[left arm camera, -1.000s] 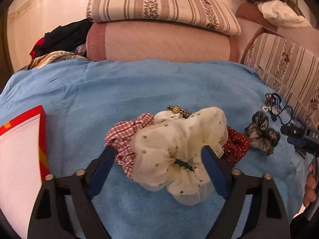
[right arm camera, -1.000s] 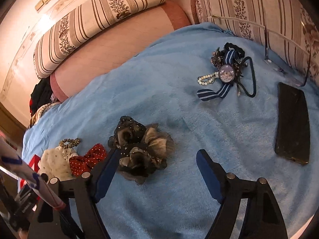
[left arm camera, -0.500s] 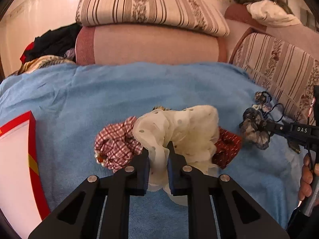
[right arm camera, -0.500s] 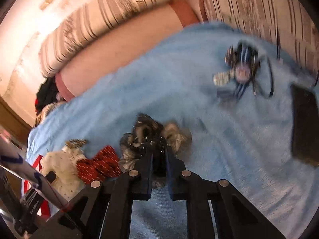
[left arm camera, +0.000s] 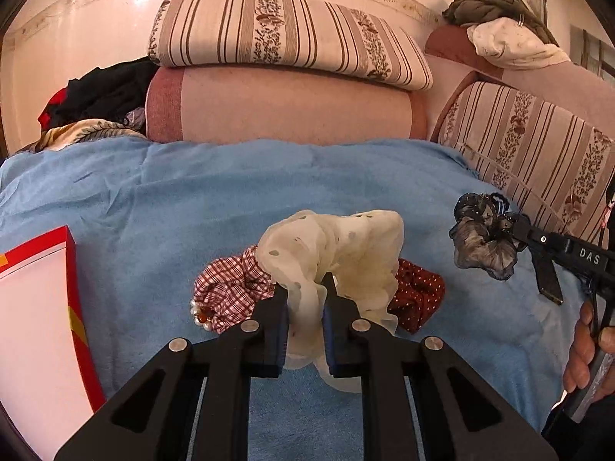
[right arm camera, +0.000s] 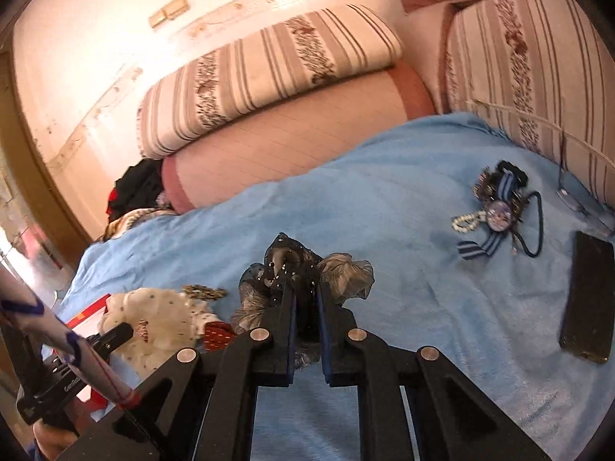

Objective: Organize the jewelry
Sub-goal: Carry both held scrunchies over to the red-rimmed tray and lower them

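Blue terry blanket (left arm camera: 161,207) spread over the bed, running back to a pink bolster (left arm camera: 284,107) with a striped cushion (left arm camera: 284,34) stacked on top. At the blanket's left edge, a red-and-white box (left arm camera: 38,307), half out of view. Toward the near middle, a red gingham scrunchie (left arm camera: 226,292) with a few pearls at its front, flat on the blanket. Just right of it and overlapping it, a cream dotted scrunchie (left arm camera: 346,253), bunched upward, clamped by the left gripper (left arm camera: 305,307), jaws closed tight on a fold of its fabric. Tucked against the cream one's right side, a dark red dotted scrunchie (left arm camera: 417,296), still on the blanket. Behind the cream one in the right wrist view, a small leopard-print band (right arm camera: 203,292). Further right, a grey-black sheer scrunchie (right arm camera: 303,269), lifted clear of the blanket, pinched by the right gripper (right arm camera: 305,299), jaws clenched on its fabric, a person's hand (left arm camera: 586,349) on the handle. Toward the right edge, a navy striped ribbon brooch (right arm camera: 496,215) with pearl beads and a dark cord loop, resting flat. At the far right edge, a black phone (right arm camera: 588,296) face-down, near a second striped cushion (right arm camera: 538,57).
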`<control>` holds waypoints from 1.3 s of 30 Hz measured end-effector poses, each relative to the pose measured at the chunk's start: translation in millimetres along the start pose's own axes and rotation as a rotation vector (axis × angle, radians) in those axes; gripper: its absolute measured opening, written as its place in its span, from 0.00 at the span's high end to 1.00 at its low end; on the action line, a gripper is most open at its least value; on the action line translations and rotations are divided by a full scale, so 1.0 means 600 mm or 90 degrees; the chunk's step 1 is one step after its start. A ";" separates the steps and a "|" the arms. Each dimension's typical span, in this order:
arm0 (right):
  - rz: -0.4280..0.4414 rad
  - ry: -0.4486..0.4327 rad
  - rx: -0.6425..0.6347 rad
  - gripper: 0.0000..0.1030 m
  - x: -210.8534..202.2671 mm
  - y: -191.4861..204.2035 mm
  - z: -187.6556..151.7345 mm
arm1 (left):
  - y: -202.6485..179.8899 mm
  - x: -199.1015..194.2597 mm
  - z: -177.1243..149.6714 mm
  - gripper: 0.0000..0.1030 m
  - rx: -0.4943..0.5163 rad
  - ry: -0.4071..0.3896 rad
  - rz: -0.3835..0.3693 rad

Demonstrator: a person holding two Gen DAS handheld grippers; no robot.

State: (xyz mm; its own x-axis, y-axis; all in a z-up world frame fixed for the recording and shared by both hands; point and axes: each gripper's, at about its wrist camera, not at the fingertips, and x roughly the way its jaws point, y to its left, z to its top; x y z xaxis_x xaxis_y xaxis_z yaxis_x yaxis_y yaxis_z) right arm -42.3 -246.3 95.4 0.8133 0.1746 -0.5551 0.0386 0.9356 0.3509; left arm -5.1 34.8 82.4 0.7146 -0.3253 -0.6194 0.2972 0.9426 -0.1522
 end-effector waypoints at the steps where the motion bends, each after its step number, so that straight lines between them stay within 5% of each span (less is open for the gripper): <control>1: 0.004 -0.005 -0.005 0.90 -0.002 0.005 0.000 | 0.002 -0.004 0.001 0.86 -0.001 -0.004 0.000; 18: 0.065 -0.011 -0.073 0.90 -0.002 0.090 -0.017 | 0.038 -0.055 0.015 0.86 -0.020 -0.040 0.025; 39: 0.151 -0.004 -0.117 0.90 -0.030 0.281 -0.050 | 0.192 -0.161 0.006 0.86 -0.126 -0.070 0.079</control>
State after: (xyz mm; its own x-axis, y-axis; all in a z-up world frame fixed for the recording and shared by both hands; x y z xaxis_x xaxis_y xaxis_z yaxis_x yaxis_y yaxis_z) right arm -67.9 -82.7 141.9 0.7904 0.3942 -0.4688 -0.2590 0.9087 0.3275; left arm -37.6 174.5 127.7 0.8060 -0.2024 -0.5563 0.0814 0.9687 -0.2346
